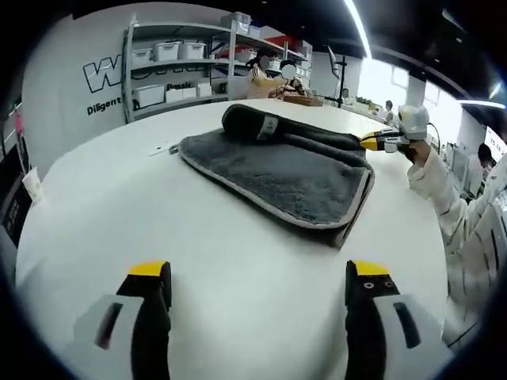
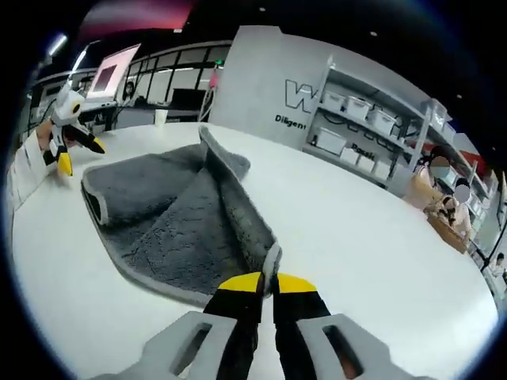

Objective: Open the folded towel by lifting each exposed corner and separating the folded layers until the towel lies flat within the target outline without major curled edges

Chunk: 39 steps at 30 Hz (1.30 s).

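Towel (image 1: pixel 277 170) — grey, plush pile, paler stitched hem, folded in layers on a smooth white round table (image 1: pixel 119 229). A small pale tag (image 1: pixel 270 127) sits on the rolled upper fold; any print on it is too small to read.

Left gripper (image 1: pixel 260 285): yellow-tipped black jaws spread wide, nothing between them, over bare tabletop. The towel lies ahead of it, well apart.

Right gripper (image 2: pixel 267 283): jaws pressed together on the towel's hem at a near corner, the pinched layer raised into a ridge that runs away from the tips. In the left gripper view it (image 1: pixel 380 141) shows at the towel's far right edge, a person's hand and striped sleeve (image 1: pixel 455 210) behind it. In the right gripper view the left gripper (image 2: pixel 65 127) stands beyond the towel's far side.

Background — white metal shelving (image 1: pixel 182 67) with pale bins; wall lettering beside it, a large "W" and "Diligen…" readable, the rest cut off.
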Tool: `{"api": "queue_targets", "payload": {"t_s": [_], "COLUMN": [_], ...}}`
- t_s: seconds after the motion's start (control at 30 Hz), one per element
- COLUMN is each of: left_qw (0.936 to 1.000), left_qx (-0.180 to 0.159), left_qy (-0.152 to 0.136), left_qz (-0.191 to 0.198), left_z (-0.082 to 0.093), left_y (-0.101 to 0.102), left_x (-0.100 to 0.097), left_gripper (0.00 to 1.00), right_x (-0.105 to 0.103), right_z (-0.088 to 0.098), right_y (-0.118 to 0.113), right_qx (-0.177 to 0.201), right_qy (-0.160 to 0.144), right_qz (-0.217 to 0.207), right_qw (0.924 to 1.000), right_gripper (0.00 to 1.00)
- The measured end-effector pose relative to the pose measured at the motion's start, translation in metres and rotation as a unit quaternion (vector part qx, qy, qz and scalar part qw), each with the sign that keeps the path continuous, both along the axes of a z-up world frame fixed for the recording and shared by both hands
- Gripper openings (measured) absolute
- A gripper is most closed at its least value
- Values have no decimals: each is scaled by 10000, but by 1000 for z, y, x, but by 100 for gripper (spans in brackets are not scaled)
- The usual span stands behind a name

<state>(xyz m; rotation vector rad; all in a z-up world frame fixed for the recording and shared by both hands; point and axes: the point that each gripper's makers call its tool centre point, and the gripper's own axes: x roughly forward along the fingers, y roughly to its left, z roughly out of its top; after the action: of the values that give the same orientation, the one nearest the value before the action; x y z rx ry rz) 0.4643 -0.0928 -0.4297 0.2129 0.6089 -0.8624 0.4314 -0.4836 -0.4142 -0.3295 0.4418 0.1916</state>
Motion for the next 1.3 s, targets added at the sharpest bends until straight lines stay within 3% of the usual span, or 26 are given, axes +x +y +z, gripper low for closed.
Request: {"api": "queue_targets", "payload": {"t_s": [0.53, 1.07, 1.3], "left_qw": [10000, 9999, 9998], "left_qx": [35, 101, -171], "left_qy": [21, 6, -65], "left_qz": [-5, 26, 39], "left_z": [-1, -3, 5], "left_y": [0, 1, -3], "left_x": [0, 2, 4], "left_gripper": [89, 87, 89], "right_x": [-19, -31, -34], "right_z": [-16, -23, -25], "right_y": [-28, -42, -49], "right_qx": [-69, -194, -134], "right_qy": [194, 306, 323], "right_qz": [-374, -575, -673], "right_qw": [9991, 9977, 9971], "right_gripper": [0, 0, 0]}}
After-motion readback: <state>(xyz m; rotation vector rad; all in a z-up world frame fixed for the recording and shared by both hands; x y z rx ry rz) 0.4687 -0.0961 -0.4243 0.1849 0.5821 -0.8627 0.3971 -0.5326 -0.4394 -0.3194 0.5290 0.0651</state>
